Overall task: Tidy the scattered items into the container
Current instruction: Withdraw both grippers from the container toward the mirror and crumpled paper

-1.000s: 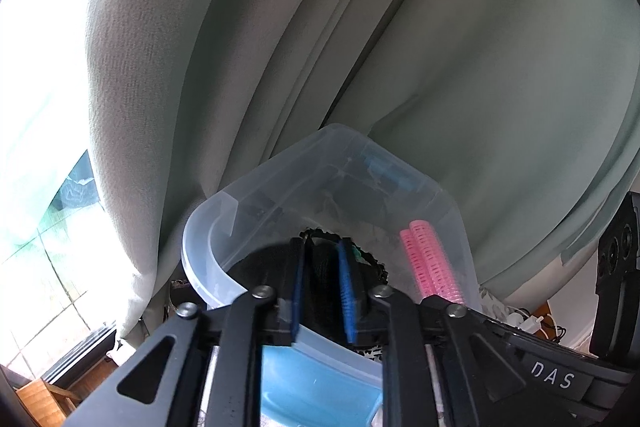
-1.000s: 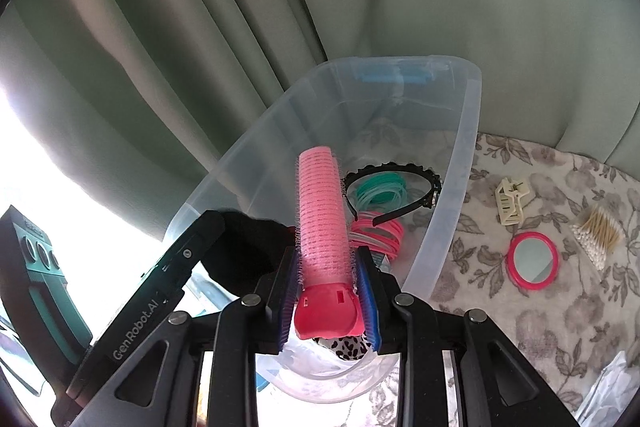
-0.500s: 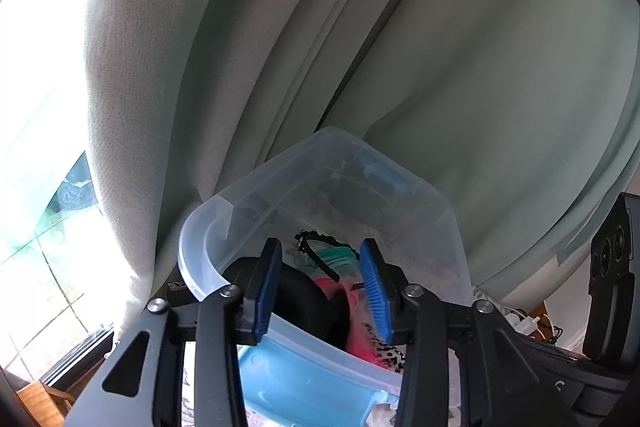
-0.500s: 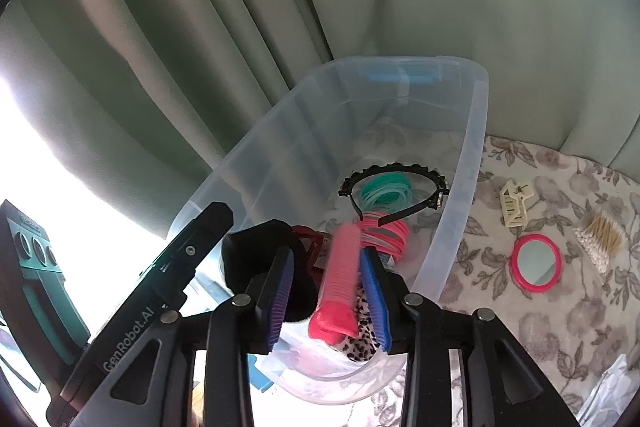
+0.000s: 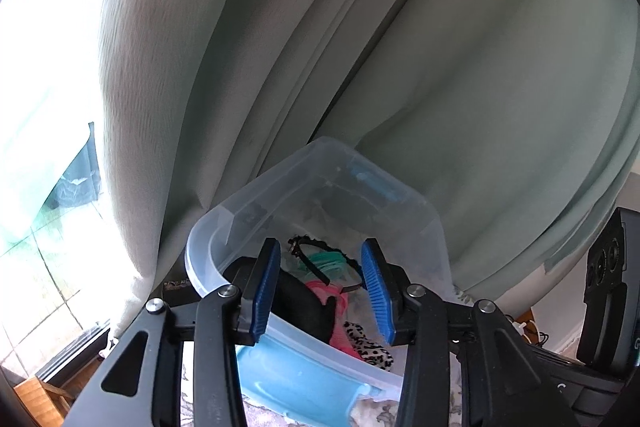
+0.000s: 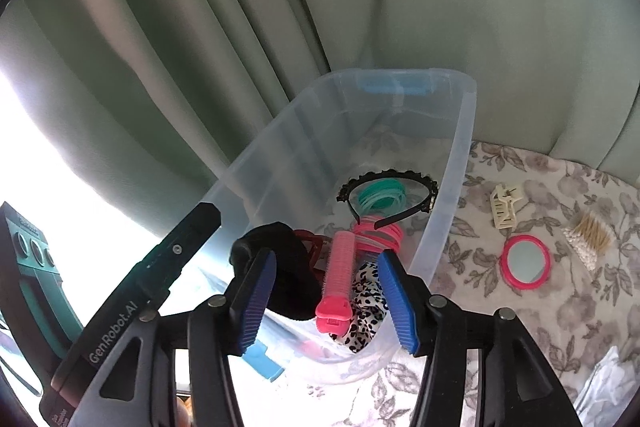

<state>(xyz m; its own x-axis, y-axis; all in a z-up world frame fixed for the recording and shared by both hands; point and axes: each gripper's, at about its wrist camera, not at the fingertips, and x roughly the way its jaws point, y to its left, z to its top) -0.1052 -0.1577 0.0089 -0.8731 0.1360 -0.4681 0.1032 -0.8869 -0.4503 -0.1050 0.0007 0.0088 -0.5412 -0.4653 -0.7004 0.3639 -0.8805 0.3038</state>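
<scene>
Container holds the pink roller; both tongs are spread wide and hold nothing.
Right tongs and left tongs hover over it; next comes the mirror or clip on the surface.

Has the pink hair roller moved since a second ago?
Yes. The pink hair roller left the right gripper, now open, and dropped into the clear bin.
</scene>
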